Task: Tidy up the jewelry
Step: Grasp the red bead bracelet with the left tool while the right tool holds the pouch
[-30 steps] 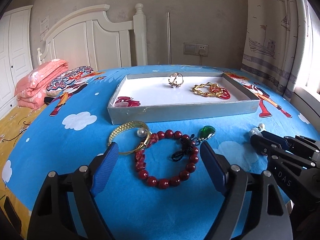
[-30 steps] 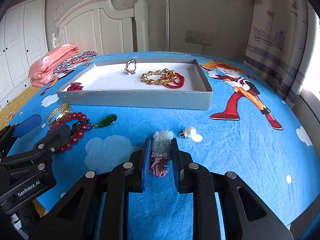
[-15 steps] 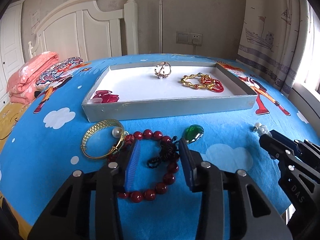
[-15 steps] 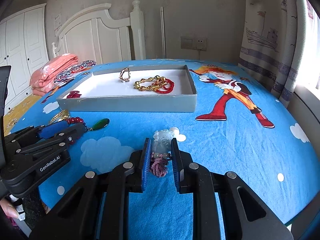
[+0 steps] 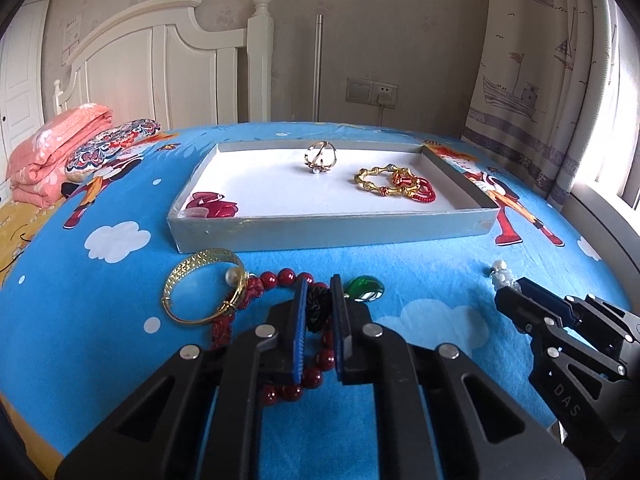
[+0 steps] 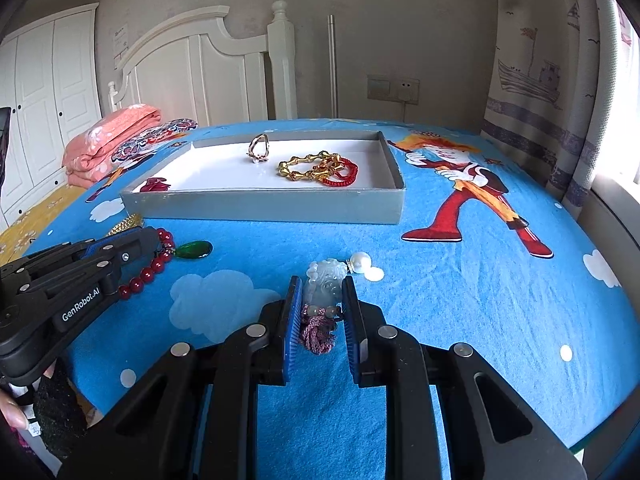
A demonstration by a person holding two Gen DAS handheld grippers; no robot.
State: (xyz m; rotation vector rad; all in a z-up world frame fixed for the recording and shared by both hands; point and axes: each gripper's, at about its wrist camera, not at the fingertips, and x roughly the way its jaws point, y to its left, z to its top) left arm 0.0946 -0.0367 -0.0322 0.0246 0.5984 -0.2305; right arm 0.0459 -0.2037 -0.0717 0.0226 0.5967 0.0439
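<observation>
My left gripper (image 5: 319, 286) is shut on the black knot (image 5: 318, 306) of the red bead bracelet (image 5: 280, 280), which lies on the blue bedspread with its green pendant (image 5: 364, 288). A gold bangle (image 5: 202, 286) with a pearl touches the beads on the left. My right gripper (image 6: 320, 286) is shut on the pale jade pendant (image 6: 326, 280) with its pink tassel (image 6: 318, 330). A pearl earring (image 6: 362, 262) lies just beyond it. The grey tray (image 5: 332, 228) holds a gold ring (image 5: 320, 156), a gold and red bracelet (image 5: 394, 182) and a red brooch (image 5: 212, 204).
Folded pink quilt (image 5: 52, 148) and patterned pillow (image 5: 112, 146) lie at the far left. White headboard (image 5: 160, 80) stands behind the bed. Curtains (image 5: 540, 80) and a window sill are on the right. The bed edge is near below both grippers.
My left gripper moved forward over the red bead bracelet and closed from wide open onto its black knot. My right gripper stays shut on the jade pendant.
</observation>
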